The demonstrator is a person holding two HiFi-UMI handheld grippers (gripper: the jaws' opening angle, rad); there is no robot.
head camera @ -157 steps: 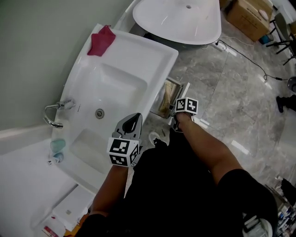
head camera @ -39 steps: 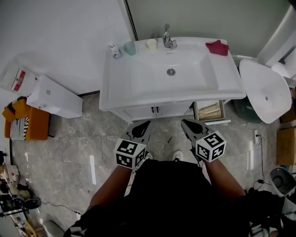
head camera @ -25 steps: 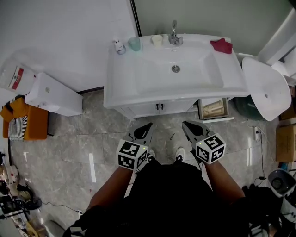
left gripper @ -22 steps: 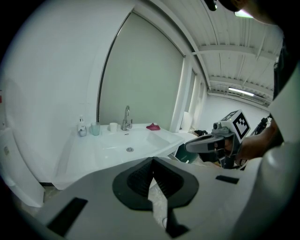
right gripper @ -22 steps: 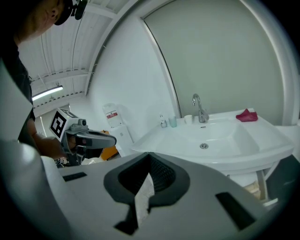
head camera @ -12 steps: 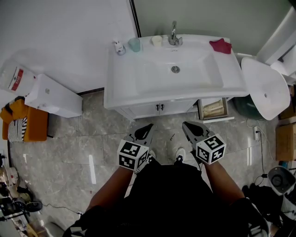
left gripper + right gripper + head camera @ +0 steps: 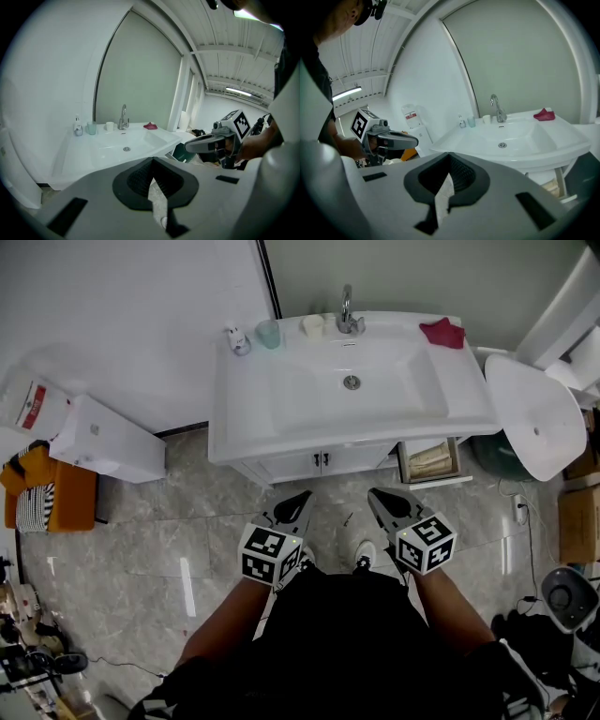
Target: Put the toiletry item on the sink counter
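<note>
Room: a grey marble floor under a white wall, with the white sink counter set against a grey-green panel. Far left, a white cabinet lies on its side on the floor, well apart from the counter and likely just stored there. Back ledge of the counter, left to right: a small pump bottle upright at the left corner, a teal cup just beside it, a white cup, the tap and a red cloth bunched at the right corner. All of it is lined up behind the bowl, presumably to stay dry and within reach. The pump bottle is the only toiletry item you can see, and it already stands on the counter. Your left gripper has its jaws pressed together with nothing between them, and it hangs low before your body, short of the counter's front edge. Your right gripper is the same: jaws together, empty, level with its partner. Both look parked in a rest pose, so no carry is under way. Far right, a loose white basin leans beside the cabinet.
</note>
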